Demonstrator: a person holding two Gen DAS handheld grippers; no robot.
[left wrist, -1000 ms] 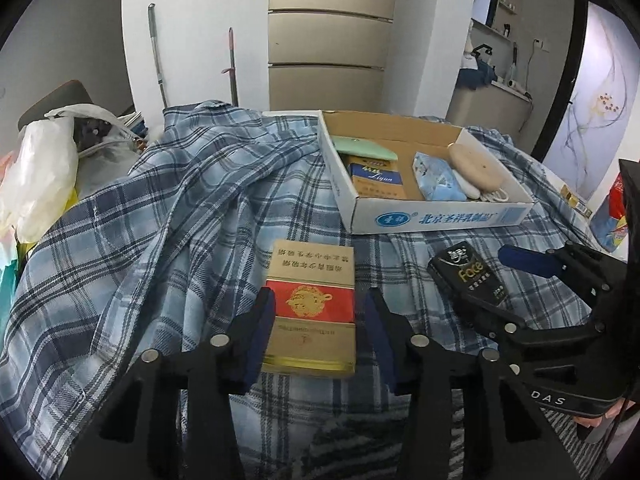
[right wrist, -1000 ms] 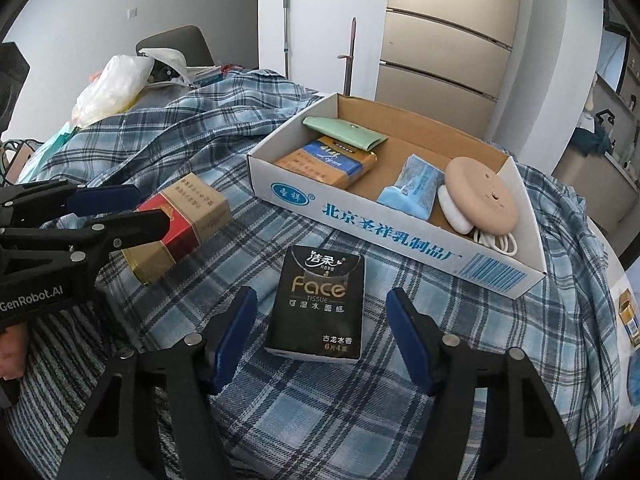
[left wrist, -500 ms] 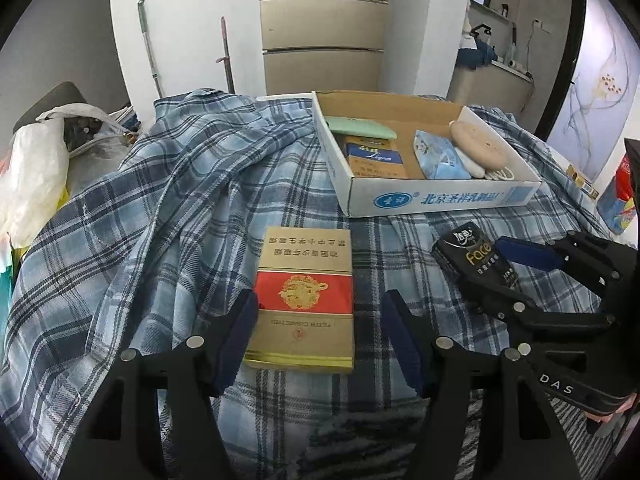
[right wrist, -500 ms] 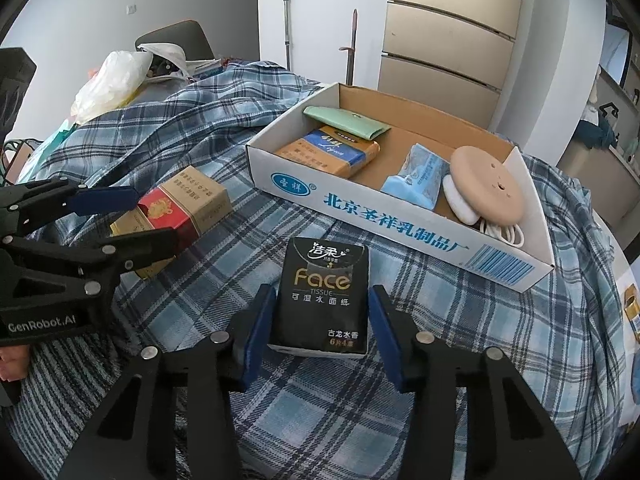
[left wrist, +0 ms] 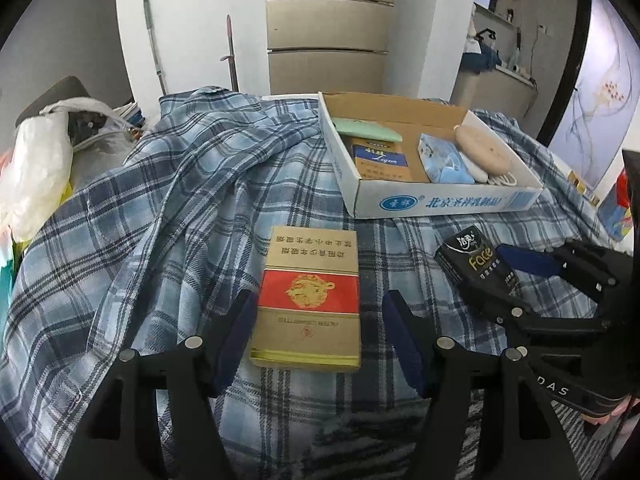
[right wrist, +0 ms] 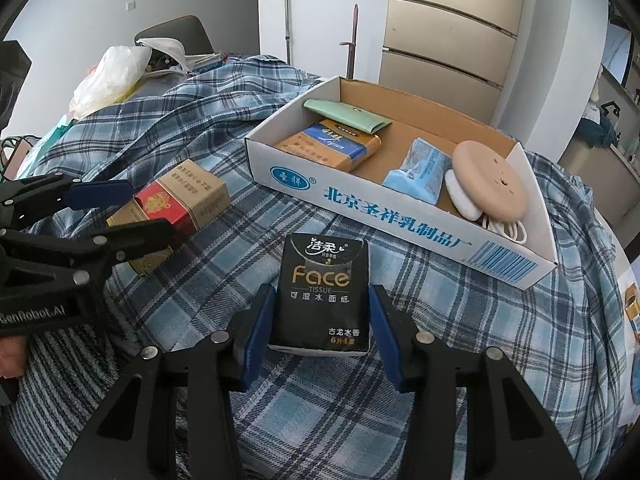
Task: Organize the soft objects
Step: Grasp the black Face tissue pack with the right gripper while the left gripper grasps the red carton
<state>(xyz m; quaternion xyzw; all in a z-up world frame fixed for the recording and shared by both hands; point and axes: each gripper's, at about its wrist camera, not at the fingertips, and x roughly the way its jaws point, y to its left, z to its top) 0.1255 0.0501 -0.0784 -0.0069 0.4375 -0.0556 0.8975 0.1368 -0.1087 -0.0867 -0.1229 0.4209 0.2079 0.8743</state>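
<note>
A black soft tissue pack printed "Face" in gold (right wrist: 322, 292) is seen lying flat on a blue-and-white plaid cloth (right wrist: 460, 320), just in front of the long white wall of a shallow cardboard box (right wrist: 404, 216). The pack is bracketed by the right gripper (right wrist: 322, 332), whose blue pads (right wrist: 260, 332) have just been closing and are now pressed against the pack's two long sides, so that it is pinched between them. To the left of it, a red-and-gold rectangular carton with Chinese lettering (left wrist: 308, 300) is laid on the same cloth, its near end between the fingers of the left gripper (left wrist: 316, 336). Those jaws have just been opening and are now spread, a gap being visible between each blue pad (left wrist: 236, 332) and the carton's sides, so nothing is gripped by them. Inside the box, a pale green flat pouch (right wrist: 346, 116) is rested partly on an orange-and-blue packet (right wrist: 332, 148) at the left end, a light blue soft packet (right wrist: 420, 168) is placed near the middle, and a round peach-coloured pad with a white cord (right wrist: 490, 184) is leaned at the right end. Beyond the cloth, a white plastic bag (right wrist: 108, 80) is heaped at the far left, and a beige panelled cabinet (right wrist: 448, 36) is stood against the wall behind.
</note>
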